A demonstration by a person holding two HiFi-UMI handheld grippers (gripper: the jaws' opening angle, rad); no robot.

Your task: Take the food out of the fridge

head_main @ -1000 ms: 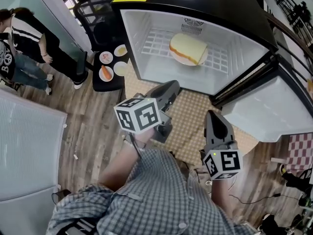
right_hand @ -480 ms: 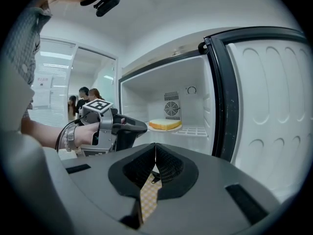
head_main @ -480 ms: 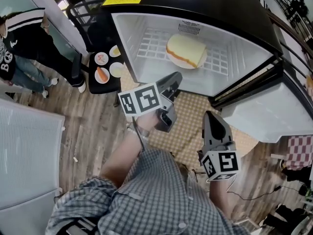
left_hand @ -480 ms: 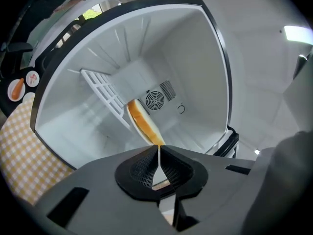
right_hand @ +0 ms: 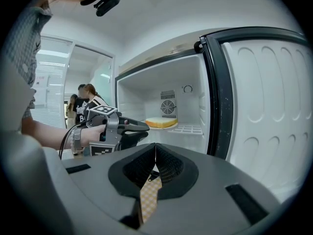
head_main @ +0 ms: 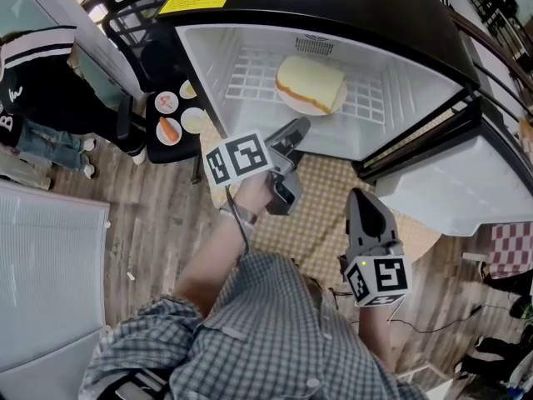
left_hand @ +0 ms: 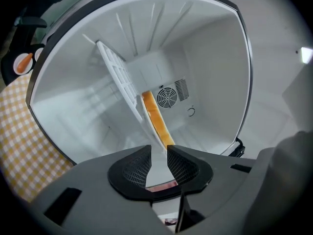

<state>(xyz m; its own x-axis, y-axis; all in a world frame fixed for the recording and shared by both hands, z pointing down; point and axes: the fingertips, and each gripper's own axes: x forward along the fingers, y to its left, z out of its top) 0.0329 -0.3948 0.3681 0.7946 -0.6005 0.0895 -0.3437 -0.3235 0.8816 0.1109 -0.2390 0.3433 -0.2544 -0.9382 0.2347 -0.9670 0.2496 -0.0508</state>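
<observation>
Fridge shelf (head_main: 248, 77) bears the sandwich (head_main: 310, 82) lengthwise across; left gripper (left_hand: 157, 153) jaws just opening, empty; right gripper (right_hand: 155, 155) jaws together.

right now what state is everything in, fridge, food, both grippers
fridge: door swung wide open
sandwich: on its plate on the wire shelf, untouched
left gripper: jaws have just been opening, apart, nothing between them
right gripper: shut, empty
</observation>
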